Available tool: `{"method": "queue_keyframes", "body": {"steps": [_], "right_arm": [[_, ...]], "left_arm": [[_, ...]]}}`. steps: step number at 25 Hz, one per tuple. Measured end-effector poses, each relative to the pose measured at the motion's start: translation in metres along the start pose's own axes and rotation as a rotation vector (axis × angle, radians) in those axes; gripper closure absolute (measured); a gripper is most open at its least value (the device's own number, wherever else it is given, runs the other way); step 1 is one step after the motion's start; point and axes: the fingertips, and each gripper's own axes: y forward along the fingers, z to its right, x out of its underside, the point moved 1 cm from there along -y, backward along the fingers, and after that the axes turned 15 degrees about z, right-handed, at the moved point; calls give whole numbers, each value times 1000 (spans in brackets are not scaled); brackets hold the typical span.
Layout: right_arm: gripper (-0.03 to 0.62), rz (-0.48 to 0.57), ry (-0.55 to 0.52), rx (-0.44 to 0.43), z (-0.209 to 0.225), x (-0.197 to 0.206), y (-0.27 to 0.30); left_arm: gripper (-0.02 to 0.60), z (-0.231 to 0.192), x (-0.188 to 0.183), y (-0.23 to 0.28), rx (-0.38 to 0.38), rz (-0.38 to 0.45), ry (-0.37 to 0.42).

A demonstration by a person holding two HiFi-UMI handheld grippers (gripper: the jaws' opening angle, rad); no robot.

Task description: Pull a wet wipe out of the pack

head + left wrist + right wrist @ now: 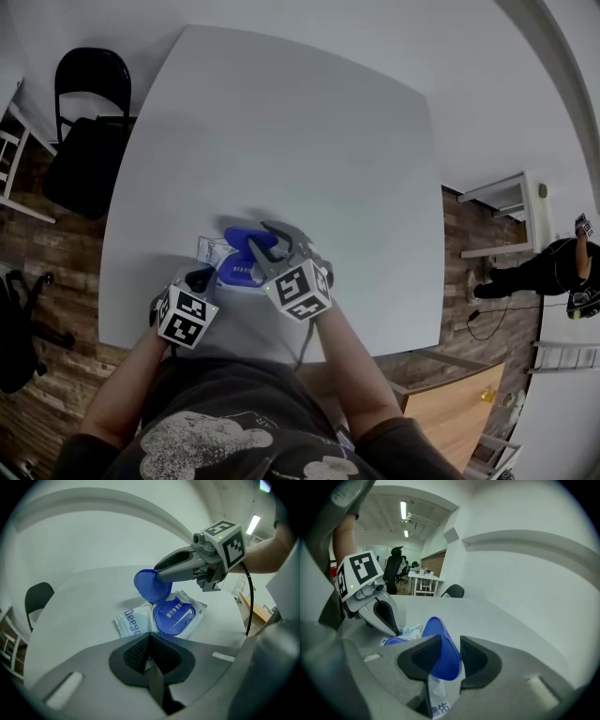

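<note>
- The wet wipe pack [210, 249] is lying flat on the white table [281, 141], near its front edge. Its round blue lid [151, 585] is standing flipped up off the blue oval frame [176, 616].
- Blue letters "Deey" are showing on the pack's crinkled white film. The frame is carrying white Chinese print, too small to read.
- The right gripper [450, 651] is pinching the glossy plastic lid, its jaws closed down on the rim.
- The left gripper [149, 644] is sitting at the pack's near edge. Its ribbed black pads are drawn together, with a pale sliver of film showing between them.
</note>
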Motion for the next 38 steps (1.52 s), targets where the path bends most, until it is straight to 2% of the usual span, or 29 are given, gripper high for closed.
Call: {"method": "queue_keyframes", "body": {"steps": [4,7,15,19,22,26,30,34,38], "right_arm": [[457,-2,29,5,9,6,9],[457,-43,4,6,14,18,15],[459,-73,38,12,10,35,23],[471,-77,19,6,8,32,23],[471,-69,56,22,11,28,17],[471,-45,114,75,13,23,3],[476,-12,149,167,13,15,-15],[582,-9,157,270,9,14,-40],[594,-44,195,318,-2,28,-60]], "left_arm": [[565,1,1,-2,-1,-2,4],[565,2,0,-3,-4,-2,6],[565,0,0,-3,-5,3,7],[565,-1,0,-3,-6,1,7],[565,-2,-1,-2,-6,2,5],[564,-2,0,-1,-15,12,21],[563,-4,0,-2,-7,23,14],[564,-4,0,-2,14,28,9],[563,-6,1,-2,16,30,10]]}}
